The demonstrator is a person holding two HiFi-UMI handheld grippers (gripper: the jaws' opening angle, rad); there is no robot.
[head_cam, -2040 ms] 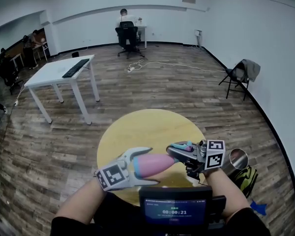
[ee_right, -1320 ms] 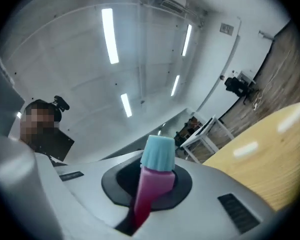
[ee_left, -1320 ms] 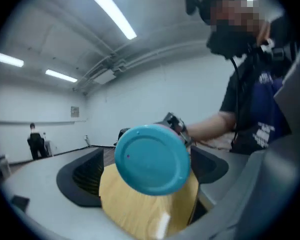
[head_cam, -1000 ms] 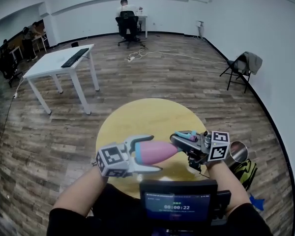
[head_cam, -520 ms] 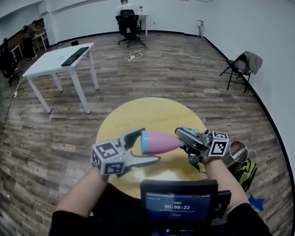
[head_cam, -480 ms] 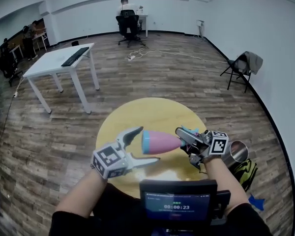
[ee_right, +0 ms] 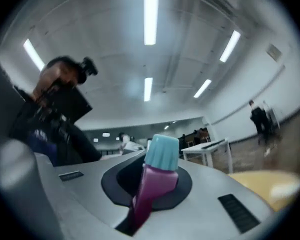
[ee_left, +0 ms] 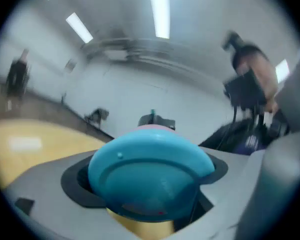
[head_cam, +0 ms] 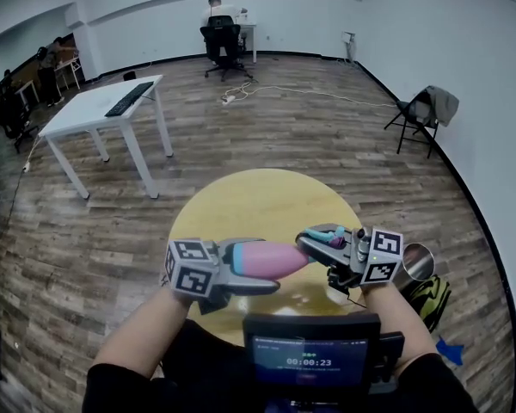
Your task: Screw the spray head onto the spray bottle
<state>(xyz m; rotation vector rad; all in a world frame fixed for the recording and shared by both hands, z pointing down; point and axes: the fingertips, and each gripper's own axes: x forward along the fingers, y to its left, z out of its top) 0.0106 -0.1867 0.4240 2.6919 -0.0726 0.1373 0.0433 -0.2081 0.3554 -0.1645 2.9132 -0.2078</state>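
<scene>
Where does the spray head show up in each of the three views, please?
Head view: right of centre, the spray head in the right gripper, by the spray bottle's narrow end.
Left gripper view: probably the small teal tip above the bottle; too small to be sure.
Right gripper view: lower centre, between the jaws.
Shared landmark: the yellow round table.

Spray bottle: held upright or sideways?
Sideways: the spray bottle lies level in the left gripper, neck toward the spray head.
</scene>
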